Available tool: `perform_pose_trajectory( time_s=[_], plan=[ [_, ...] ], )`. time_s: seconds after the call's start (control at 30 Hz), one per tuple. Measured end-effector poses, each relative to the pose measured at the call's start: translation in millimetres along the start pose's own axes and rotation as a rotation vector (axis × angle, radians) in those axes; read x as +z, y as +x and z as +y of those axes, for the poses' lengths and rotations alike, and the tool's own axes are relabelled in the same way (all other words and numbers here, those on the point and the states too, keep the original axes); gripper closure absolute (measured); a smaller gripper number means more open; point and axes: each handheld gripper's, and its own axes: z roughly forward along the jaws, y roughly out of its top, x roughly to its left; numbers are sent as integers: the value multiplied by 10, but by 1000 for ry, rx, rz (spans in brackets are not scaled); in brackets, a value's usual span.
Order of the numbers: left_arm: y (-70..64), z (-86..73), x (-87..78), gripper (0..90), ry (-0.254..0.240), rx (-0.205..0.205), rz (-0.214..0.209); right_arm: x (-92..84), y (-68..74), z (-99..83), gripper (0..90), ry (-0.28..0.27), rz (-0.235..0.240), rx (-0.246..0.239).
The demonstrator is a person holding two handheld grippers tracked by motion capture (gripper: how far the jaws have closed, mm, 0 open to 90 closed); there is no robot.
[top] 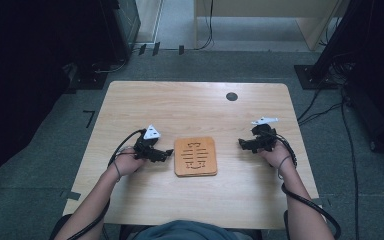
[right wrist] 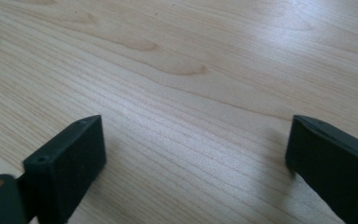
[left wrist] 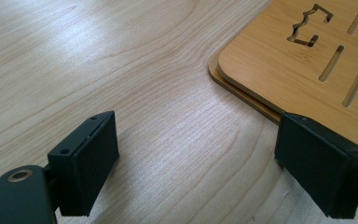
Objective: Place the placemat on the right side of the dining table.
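Observation:
A square bamboo board (top: pixel 195 156) with cut-out slots lies flat in the middle of the table. Up close, in the left gripper view, the board (left wrist: pixel 303 60) shows as two stacked layers with a rounded corner. My left gripper (top: pixel 168 153) rests on the table just left of the board, open, jaws pointing at its left edge. Its jaws (left wrist: pixel 200 163) stand wide apart with bare wood between them. My right gripper (top: pixel 241 144) sits right of the board, open, pointing left. Nothing lies between its jaws (right wrist: pixel 196 163).
The light wooden table (top: pixel 190 105) has a round dark cable hole (top: pixel 232 96) at the back right. Black cables trail from both grippers over the near edge. Dark equipment and cables stand on the grey floor around the table.

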Motion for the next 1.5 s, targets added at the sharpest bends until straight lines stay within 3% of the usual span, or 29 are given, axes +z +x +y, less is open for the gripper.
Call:
perform_pose_trajectory(
  time_s=[0.1,0.27,0.9,1.5],
  plan=[
    [0,0,0,125,0,1,0,12,5,-17,0,-1,1,-4],
    [-1,0,1,125,0,2,1,11,3,4,0,20,5,-6],
    [-1,0,1,124,0,2,0,14,2,9,0,21,3,-8],
    [-7,6,9,113,3,1,4,23,10,88,0,85,-4,-3]
  ],
)
